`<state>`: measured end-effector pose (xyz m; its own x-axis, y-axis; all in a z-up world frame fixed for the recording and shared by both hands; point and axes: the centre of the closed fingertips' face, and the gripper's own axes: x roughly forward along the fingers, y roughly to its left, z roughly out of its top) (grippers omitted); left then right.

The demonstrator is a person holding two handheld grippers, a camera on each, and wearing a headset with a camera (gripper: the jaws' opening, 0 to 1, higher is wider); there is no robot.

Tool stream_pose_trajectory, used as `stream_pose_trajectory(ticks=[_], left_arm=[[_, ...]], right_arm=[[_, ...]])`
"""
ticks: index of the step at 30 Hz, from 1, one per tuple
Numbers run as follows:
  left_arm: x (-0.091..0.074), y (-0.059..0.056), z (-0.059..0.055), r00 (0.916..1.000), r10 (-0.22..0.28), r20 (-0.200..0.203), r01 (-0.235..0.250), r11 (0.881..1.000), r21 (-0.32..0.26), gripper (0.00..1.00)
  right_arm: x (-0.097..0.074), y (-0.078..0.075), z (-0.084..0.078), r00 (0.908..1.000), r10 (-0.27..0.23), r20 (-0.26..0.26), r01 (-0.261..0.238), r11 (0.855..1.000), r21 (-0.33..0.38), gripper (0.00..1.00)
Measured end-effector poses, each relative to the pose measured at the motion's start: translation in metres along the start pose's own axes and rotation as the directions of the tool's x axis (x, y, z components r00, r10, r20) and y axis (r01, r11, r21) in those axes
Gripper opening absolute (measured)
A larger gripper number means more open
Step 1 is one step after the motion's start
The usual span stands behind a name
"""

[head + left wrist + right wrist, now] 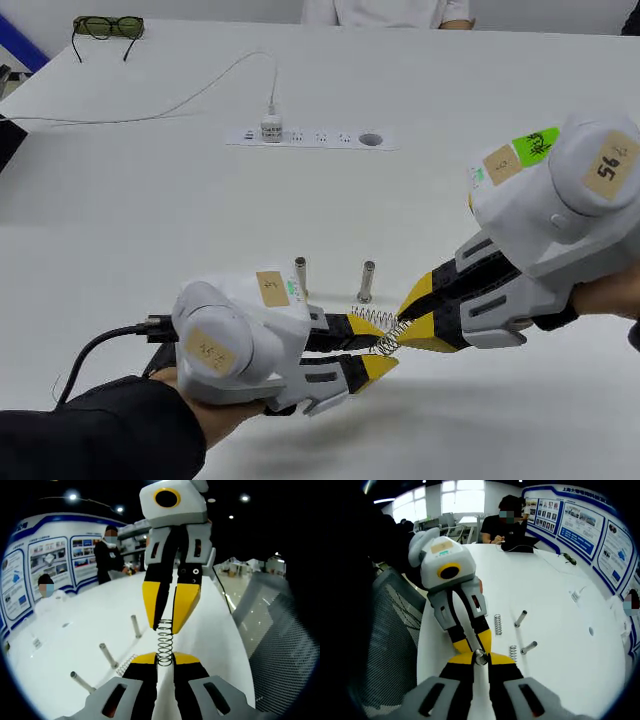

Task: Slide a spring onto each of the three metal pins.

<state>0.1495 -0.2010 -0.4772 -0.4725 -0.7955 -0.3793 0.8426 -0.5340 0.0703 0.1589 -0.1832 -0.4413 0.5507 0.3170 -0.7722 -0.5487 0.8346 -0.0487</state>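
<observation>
Jointly, left gripper (164, 660) and right gripper (480, 656) clamping spring (164, 641), metal pins (366, 282) upright

Your bench (120, 200) is white; blue display boards (585, 525) hang beyond it; a mesh chair (285, 630) stands at its edge.

White table (150, 220) carried a pair of green-lensed glasses (107, 28) near its far left corner. A recessed socket strip (305, 137) lay across the middle, with a white plug (271, 126) seated in it and a thin white cable (170, 103) trailing off to the left. A person in white (388, 12) sat at the far edge. Blue-framed wall panels (45, 565) and a mesh-backed chair (280, 640) stood beside the table.
</observation>
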Motion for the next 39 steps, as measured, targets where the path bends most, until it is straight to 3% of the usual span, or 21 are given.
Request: stream_pose_trajectory(ticks=[5,16,24,39], left_arm=[[0.0,0.0,0.006,0.9997,0.001,0.026,0.0,0.999,-0.033,0.11],[-0.003,0.006,0.009,0.9982,0.019,0.057,-0.014,0.996,-0.083,0.1],[-0.002,0.007,0.012,0.9972,0.021,0.071,-0.014,0.996,-0.09,0.1],[-0.002,0.009,0.016,0.9966,0.027,0.077,-0.021,0.996,-0.085,0.11]], right_arm=[[-0.002,0.001,0.011,0.9991,-0.008,0.042,0.009,1.0,-0.009,0.12],[-0.003,-0.002,0.012,0.9969,-0.032,0.071,0.033,0.999,-0.009,0.15],[-0.004,-0.006,0.013,0.9944,-0.036,0.099,0.033,0.999,0.034,0.12],[-0.005,-0.009,0.017,0.9905,-0.047,0.129,0.041,0.998,0.052,0.12]])
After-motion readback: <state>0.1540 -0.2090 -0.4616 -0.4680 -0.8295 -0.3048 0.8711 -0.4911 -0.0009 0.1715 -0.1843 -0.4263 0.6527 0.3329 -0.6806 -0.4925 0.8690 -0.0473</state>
